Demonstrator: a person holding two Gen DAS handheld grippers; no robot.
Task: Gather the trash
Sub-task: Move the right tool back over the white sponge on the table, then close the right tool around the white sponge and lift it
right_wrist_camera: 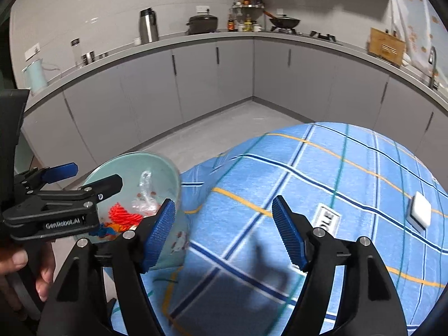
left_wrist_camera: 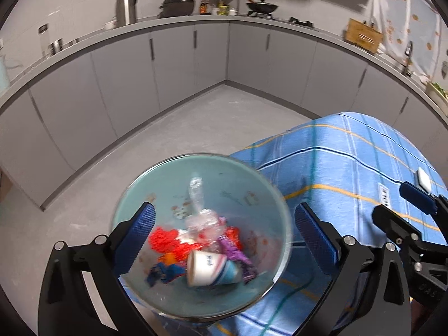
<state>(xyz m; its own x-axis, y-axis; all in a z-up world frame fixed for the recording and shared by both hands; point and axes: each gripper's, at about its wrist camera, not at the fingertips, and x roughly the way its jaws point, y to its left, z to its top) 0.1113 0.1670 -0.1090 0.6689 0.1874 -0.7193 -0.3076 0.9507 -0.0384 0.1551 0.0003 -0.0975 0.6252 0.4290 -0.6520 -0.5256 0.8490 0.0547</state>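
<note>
1. The left gripper (left_wrist_camera: pixel 224 205) straddles the teal trash bin (left_wrist_camera: pixel 224 179); whether its pads clamp the wall cannot be determined. A loose hold risks tipping out the paper cup (left_wrist_camera: pixel 208 266) and the wrappers inside the bin.
2. The right gripper (right_wrist_camera: pixel 222 199) stands open and empty just right of the bin, one finger close to its wall; a knock could topple it.
3. The white block (right_wrist_camera: pixel 420 212) lies well right of the bin, on the tablecloth (right_wrist_camera: pixel 350 168). It may be overlooked.

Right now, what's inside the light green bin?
In the bin: a paper cup, red netting, purple wrapper, clear plastic. Anything beneath that pile is hidden.
</note>
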